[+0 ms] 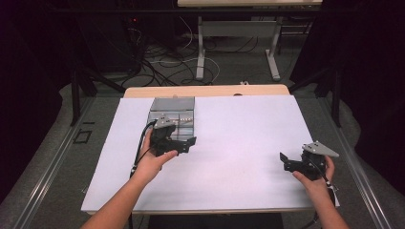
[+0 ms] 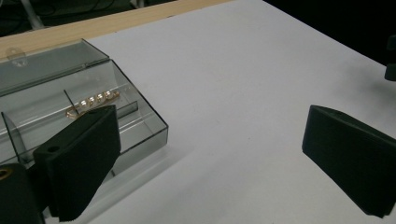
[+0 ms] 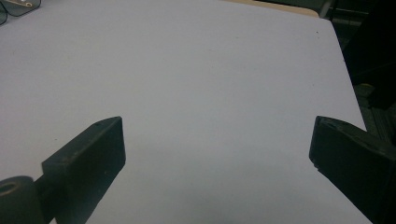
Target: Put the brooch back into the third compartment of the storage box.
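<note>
On the far left part of your white table sheet [image 1: 239, 138] sits one clear plastic box [image 1: 172, 116], lid open and lying flat toward the far edge. Its long axis runs from you toward the back of the table. Thin dividers split it into compartments, and in the left gripper view one gold-coloured strip [image 2: 91, 103] with a row of small shiny beads lies in a compartment, running along a divider.

You hold two grippers, one in each hand. Your left gripper [image 1: 184, 144] hovers at the near right corner of the box, jaws pointing right and spread wide with nothing between them; in its own view the left jaw overlaps the box's near wall, though contact is unclear. Your right gripper [image 1: 286, 162] is well apart, near the sheet's right edge, jaws pointing left, also spread wide and holding nothing.
</note>
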`<state>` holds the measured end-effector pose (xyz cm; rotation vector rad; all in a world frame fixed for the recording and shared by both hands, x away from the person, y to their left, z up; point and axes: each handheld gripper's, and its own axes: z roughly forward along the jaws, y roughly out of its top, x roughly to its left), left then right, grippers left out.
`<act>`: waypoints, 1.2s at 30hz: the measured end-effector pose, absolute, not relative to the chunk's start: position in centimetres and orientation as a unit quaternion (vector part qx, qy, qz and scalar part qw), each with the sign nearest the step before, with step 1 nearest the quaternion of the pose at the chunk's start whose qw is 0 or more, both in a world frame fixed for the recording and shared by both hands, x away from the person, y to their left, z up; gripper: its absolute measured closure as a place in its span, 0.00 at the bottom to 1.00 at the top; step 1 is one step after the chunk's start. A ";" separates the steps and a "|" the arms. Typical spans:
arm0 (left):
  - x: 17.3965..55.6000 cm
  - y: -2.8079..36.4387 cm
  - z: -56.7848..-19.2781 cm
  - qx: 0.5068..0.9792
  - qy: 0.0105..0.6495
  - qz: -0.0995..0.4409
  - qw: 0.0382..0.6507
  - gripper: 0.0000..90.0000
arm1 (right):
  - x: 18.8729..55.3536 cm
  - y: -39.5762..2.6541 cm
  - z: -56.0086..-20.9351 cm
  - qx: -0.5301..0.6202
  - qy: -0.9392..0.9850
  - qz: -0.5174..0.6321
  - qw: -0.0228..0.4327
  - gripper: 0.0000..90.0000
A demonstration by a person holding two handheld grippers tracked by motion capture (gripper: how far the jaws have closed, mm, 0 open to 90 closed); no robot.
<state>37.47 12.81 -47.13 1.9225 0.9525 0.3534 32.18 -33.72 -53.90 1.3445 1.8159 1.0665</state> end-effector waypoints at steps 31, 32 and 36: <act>32.7 19.7 -52.0 0.748 0.453 0.160 0.458 0.01 | 32.1 -33.4 -53.9 0.506 0.693 0.405 0.315 0.04; 32.7 19.9 -52.1 0.745 0.456 0.159 0.460 0.01 | 32.1 -33.3 -53.9 0.506 0.693 0.405 0.315 0.04; 32.7 20.4 -52.5 0.739 0.463 0.151 0.466 0.01 | 32.1 -33.3 -53.9 0.506 0.694 0.404 0.315 0.04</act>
